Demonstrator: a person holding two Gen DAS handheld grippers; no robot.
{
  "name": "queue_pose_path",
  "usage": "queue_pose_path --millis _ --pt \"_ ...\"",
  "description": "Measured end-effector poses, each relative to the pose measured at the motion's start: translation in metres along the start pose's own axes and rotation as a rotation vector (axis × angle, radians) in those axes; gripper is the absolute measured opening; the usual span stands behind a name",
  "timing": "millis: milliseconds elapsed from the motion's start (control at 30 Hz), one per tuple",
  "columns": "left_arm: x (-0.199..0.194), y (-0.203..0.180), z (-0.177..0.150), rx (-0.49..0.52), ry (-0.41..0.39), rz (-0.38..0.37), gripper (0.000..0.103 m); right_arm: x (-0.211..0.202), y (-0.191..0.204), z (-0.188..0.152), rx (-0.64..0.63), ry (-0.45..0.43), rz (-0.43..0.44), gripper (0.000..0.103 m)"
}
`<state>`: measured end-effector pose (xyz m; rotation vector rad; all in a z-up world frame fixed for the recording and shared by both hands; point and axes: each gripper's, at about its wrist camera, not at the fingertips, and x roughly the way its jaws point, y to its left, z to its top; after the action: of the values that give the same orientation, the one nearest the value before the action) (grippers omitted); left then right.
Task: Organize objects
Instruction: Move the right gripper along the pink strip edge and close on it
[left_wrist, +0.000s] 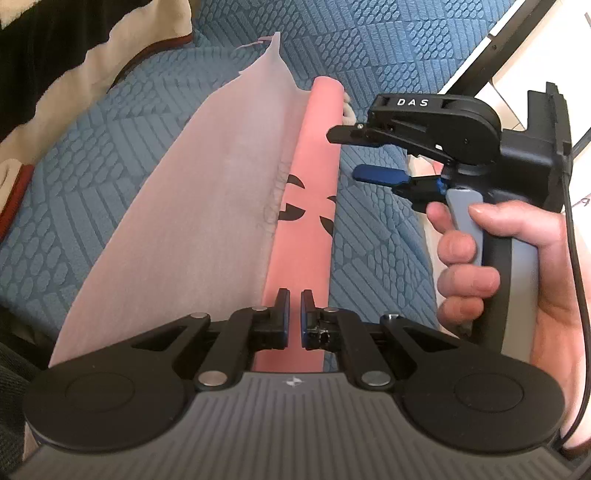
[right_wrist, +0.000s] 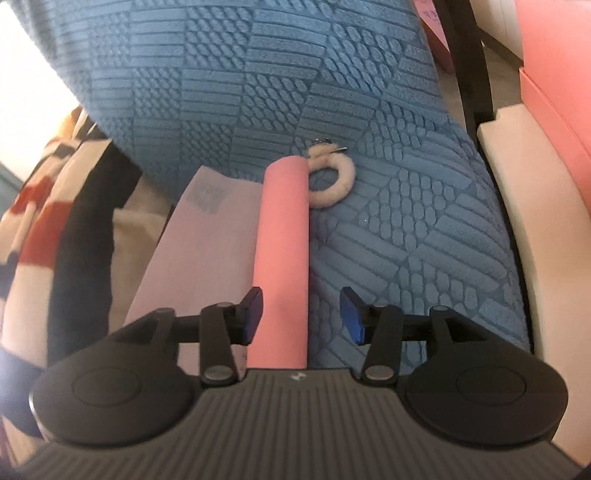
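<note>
A pink rolled sheet (left_wrist: 314, 192) with black marks lies on the blue textured cover, with its pale unrolled part (left_wrist: 192, 206) spread to the left. My left gripper (left_wrist: 294, 317) is shut, empty as far as I can tell, just above the near end of the roll. My right gripper (left_wrist: 354, 155) is seen from the side to the right of the roll's far half, held by a hand (left_wrist: 491, 251). In the right wrist view the right gripper (right_wrist: 301, 314) is open, with the roll (right_wrist: 282, 251) running between its fingers beside the left pad (right_wrist: 253, 314).
A fluffy cream ring (right_wrist: 332, 181) lies at the roll's far end, on the blue cover (right_wrist: 406, 221). A striped red, black and cream blanket (left_wrist: 48, 59) lies at the left. Pink boxes (right_wrist: 554, 85) and a dark frame (right_wrist: 469, 59) stand at the right.
</note>
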<state>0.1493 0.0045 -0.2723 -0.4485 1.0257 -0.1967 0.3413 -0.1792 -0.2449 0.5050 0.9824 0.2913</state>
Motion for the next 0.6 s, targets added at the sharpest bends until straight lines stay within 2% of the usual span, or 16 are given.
queue_pose_path --millis 267,533,600 --pt "0.000 0.009 0.002 -0.044 -0.009 -0.012 0.007 0.011 0.001 0.000 0.012 0.047 0.068 0.049" --pt "0.002 0.012 0.003 -0.080 -0.019 -0.012 0.007 0.010 -0.003 -0.006 0.057 0.147 0.187 0.048" --pt "0.002 0.013 0.003 -0.087 -0.022 -0.012 0.007 0.010 -0.001 -0.009 0.047 0.175 0.207 0.044"
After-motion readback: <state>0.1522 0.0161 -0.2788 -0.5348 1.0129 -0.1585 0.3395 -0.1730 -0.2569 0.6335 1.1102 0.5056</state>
